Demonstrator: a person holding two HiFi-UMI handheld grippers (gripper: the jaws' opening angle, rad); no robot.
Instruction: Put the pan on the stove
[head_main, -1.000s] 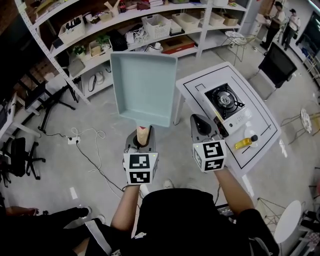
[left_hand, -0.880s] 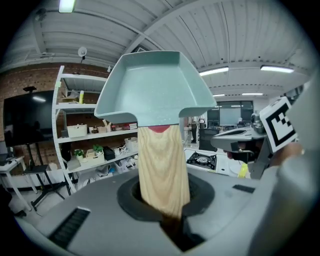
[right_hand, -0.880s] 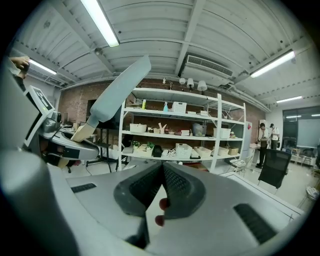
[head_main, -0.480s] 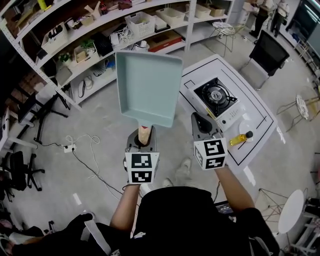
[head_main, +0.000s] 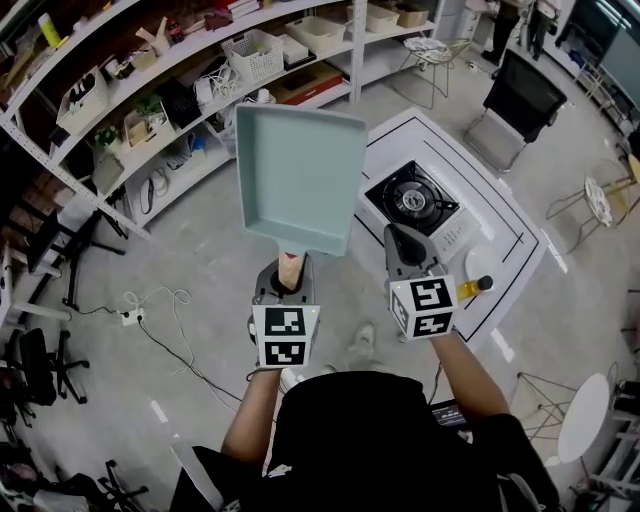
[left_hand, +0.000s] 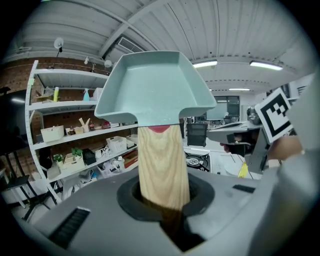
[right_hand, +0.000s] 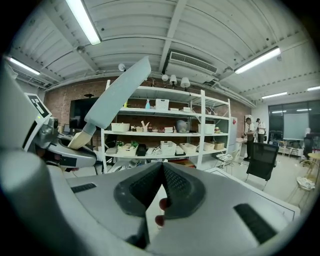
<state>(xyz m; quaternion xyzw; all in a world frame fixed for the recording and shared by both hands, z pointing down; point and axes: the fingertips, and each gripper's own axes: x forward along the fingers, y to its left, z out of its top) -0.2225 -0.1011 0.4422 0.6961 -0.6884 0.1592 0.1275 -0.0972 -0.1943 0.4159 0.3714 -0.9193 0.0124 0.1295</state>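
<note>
While the pale teal rectangular pan (head_main: 297, 178) hangs in the air over the grey floor (head_main: 200, 280), short of the white table (head_main: 505, 215), its light wooden handle (head_main: 289, 266) is clamped between the jaws of the left gripper (head_main: 287, 280), so the pick-up looks done. The right gripper (head_main: 403, 245) hovers just beside it, jaws together on nothing. The black single-burner gas stove (head_main: 411, 200) stands bare on the table, right of the pan and apart from it. Left, I judge: carrying the pan across, setting it level on the burner and letting go
</note>
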